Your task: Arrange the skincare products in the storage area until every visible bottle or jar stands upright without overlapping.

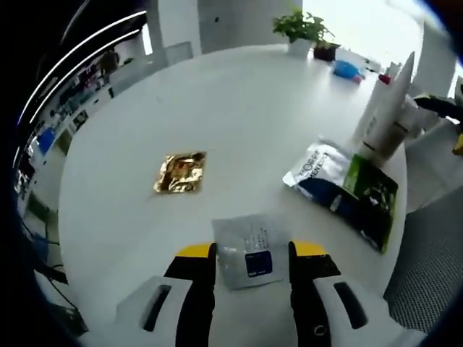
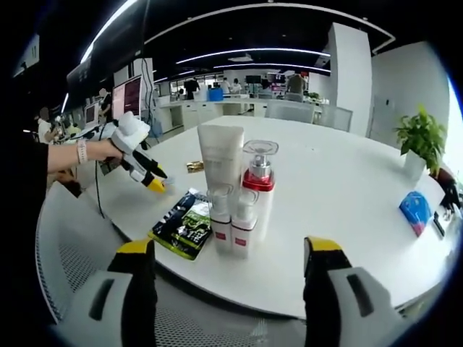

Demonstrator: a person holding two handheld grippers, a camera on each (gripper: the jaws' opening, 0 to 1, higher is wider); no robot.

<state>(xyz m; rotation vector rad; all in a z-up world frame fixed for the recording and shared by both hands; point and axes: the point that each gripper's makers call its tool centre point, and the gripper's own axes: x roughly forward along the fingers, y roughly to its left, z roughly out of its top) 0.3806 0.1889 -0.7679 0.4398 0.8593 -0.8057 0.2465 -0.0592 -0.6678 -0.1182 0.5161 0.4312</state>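
1. In the left gripper view our left gripper (image 1: 252,254) sits low over the white round table (image 1: 239,101), jaws spread, with a small pale sachet (image 1: 246,259) lying flat between the yellow tips. Whether the tips touch it we cannot tell.
2. To take the sachet well, we judge we should close squarely on its edges and lift gently, since a thin packet may slide on the smooth top.
3. Further out lie a gold foil sachet (image 1: 181,172) and a green-and-white pouch (image 1: 346,186), both flat.
4. In the right gripper view our right gripper (image 2: 230,254) hangs at the table's edge with jaws wide apart, grasping nothing.
5. Beyond it the upright group stands close together: two small bottles (image 2: 231,220), a white tube (image 2: 221,160) and a red pump bottle (image 2: 259,173). We should keep clear of them.
6. Farthest, a potted plant (image 2: 418,141) stands at the rim.
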